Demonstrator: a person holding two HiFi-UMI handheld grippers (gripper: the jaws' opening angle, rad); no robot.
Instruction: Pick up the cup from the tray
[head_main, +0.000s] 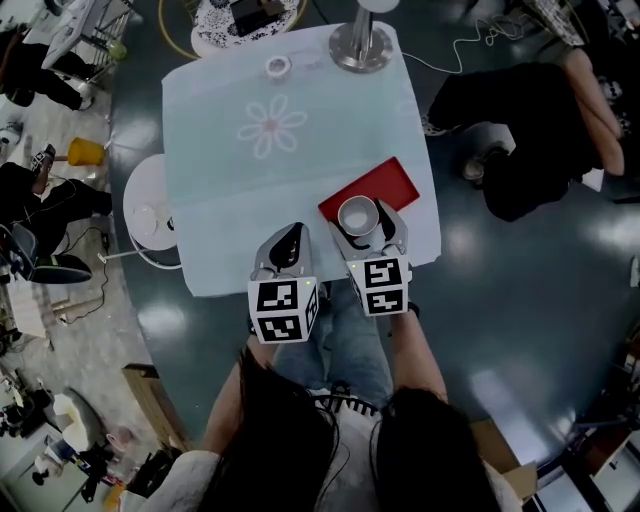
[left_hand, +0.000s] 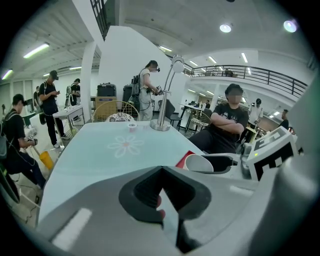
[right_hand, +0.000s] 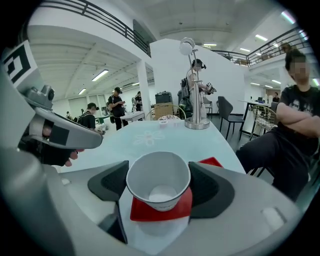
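Observation:
A white paper cup (head_main: 357, 215) sits between the jaws of my right gripper (head_main: 367, 226), over the near end of the red tray (head_main: 390, 183). In the right gripper view the cup (right_hand: 159, 177) is empty and pressed slightly oval, with both dark pads against its sides and the tray (right_hand: 145, 211) below it. So the right gripper (right_hand: 159, 186) is shut on the cup. My left gripper (head_main: 282, 244) hovers just left of it over the table's near edge, with its jaws together and nothing held. The left gripper view shows the cup (left_hand: 199, 163) to the right.
The pale table (head_main: 210, 170) bears a flower print (head_main: 272, 127), a small white ring (head_main: 277, 67) and a metal stand base (head_main: 362, 45) at the far end. A white stool (head_main: 150, 210) stands left of the table. A person in black (head_main: 530, 110) sits to the right.

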